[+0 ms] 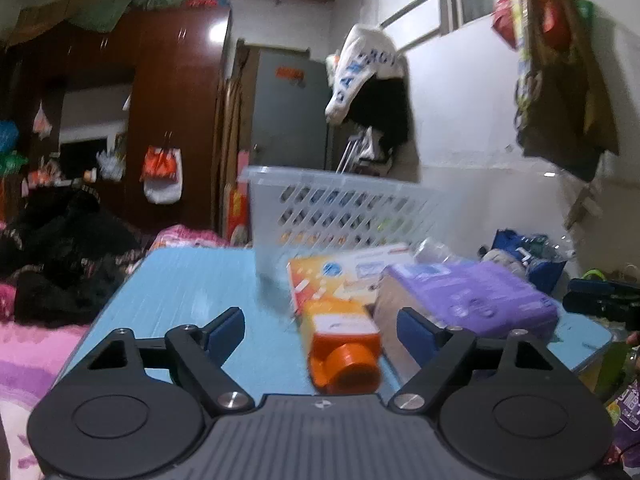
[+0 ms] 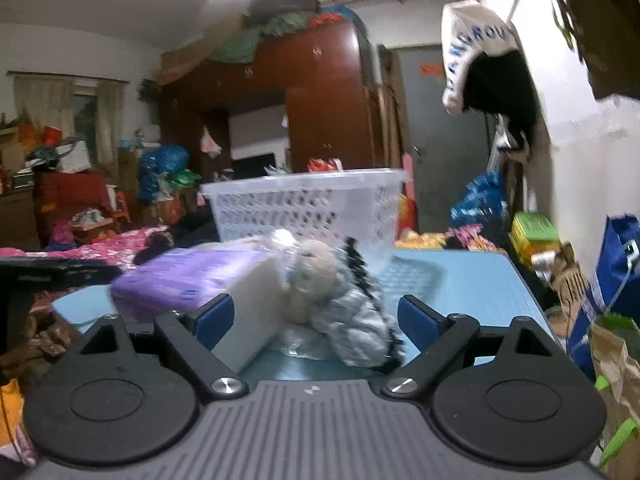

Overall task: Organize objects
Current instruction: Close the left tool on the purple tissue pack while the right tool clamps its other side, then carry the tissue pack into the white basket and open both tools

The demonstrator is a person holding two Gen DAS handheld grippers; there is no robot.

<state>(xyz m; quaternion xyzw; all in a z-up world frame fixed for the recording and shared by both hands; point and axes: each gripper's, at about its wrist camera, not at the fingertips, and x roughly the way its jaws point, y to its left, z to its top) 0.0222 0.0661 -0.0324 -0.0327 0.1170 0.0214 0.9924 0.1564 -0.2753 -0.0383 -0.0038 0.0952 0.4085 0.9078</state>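
A white perforated basket point(image 1: 340, 208) stands at the far side of the light blue table point(image 1: 192, 280); it also shows in the right wrist view point(image 2: 308, 204). An orange tube with an orange cap point(image 1: 344, 344) lies between the jaws of my open left gripper point(image 1: 320, 328), not clamped. Behind it lie an orange-and-white box point(image 1: 344, 272) and a purple tissue pack point(image 1: 468, 292). My open right gripper point(image 2: 312, 316) straddles a bagged plush toy point(image 2: 332, 292), with the purple pack point(image 2: 192, 280) against its left finger point(image 2: 212, 316).
A bed with pink covers and dark clothes point(image 1: 60, 264) lies left of the table. Bags and clutter point(image 2: 600, 280) crowd the floor on the right. A wardrobe point(image 1: 160, 100) and a grey door point(image 1: 288, 108) stand behind the basket.
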